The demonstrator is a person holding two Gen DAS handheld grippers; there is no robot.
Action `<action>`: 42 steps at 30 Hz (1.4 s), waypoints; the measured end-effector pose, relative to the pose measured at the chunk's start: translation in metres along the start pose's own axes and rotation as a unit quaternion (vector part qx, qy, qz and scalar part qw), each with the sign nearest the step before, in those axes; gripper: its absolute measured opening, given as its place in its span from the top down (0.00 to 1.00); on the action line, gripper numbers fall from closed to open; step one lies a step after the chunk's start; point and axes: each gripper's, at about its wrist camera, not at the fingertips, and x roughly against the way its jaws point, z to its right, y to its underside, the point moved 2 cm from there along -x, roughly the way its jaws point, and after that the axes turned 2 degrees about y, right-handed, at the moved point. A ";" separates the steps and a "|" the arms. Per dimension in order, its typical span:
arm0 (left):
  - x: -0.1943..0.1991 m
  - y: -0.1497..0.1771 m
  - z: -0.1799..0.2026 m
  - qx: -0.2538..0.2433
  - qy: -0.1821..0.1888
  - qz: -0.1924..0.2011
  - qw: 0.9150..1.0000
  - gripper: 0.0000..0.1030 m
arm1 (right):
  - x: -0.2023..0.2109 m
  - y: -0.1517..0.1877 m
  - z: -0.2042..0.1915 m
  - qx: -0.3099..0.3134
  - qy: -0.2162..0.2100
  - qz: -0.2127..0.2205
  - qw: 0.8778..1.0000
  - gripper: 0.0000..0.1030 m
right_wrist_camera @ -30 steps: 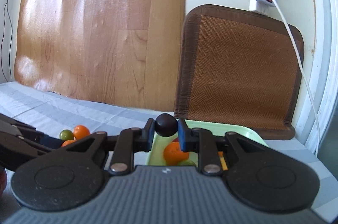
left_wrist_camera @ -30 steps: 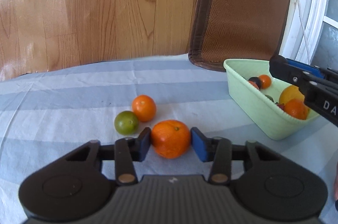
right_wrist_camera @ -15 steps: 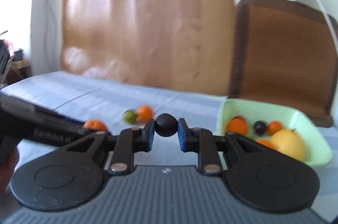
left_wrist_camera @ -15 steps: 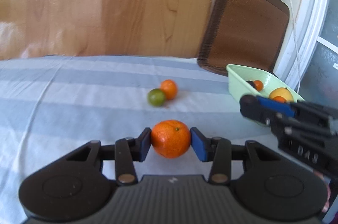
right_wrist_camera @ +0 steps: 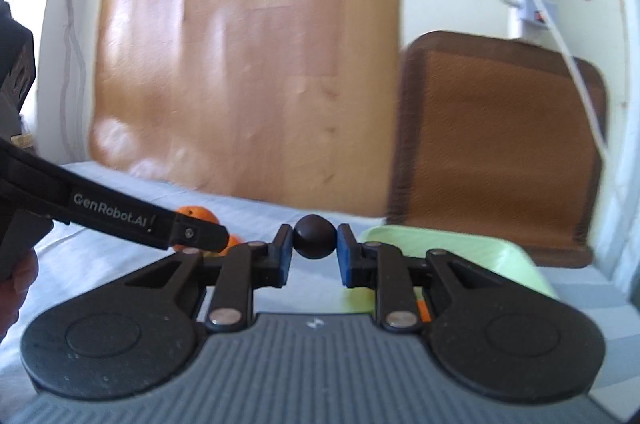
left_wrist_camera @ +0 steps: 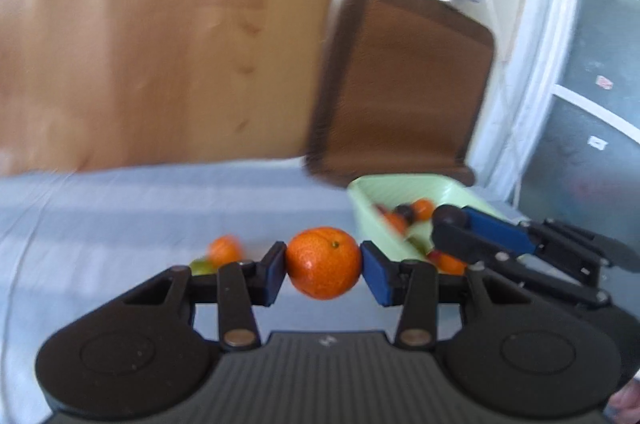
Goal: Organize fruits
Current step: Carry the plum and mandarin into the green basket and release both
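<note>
My left gripper is shut on a large orange tangerine and holds it above the striped cloth. My right gripper is shut on a small dark round fruit; it also shows in the left wrist view, over the light green basket. The basket holds several small orange and dark fruits. A small orange fruit and a green one lie on the cloth to the left of the basket.
A brown woven mat leans on the wall behind the basket. A wood-pattern board covers the wall at left. A window frame and white cable are at right.
Both grippers have risen and swung; the left one has carried the tangerine up and right toward the basket. The right gripper with the dark fruit has come back over the basket.
</note>
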 end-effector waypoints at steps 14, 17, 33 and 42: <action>-0.140 -0.035 0.074 -0.012 0.063 -0.069 0.996 0.59 | -0.047 0.017 0.109 -0.115 0.075 -0.069 0.988 0.68; -0.143 -0.037 0.078 -0.009 0.068 -0.068 0.995 0.53 | -0.044 0.018 0.107 -0.112 0.093 -0.061 0.987 0.57; 0.015 -0.012 -0.028 -0.014 -0.140 0.023 0.990 0.41 | -0.009 0.020 0.141 -0.232 0.188 0.013 0.954 0.57; 0.045 0.034 -0.073 0.034 -0.178 0.002 0.983 0.41 | 0.024 0.022 0.052 -0.208 0.101 0.000 0.973 0.57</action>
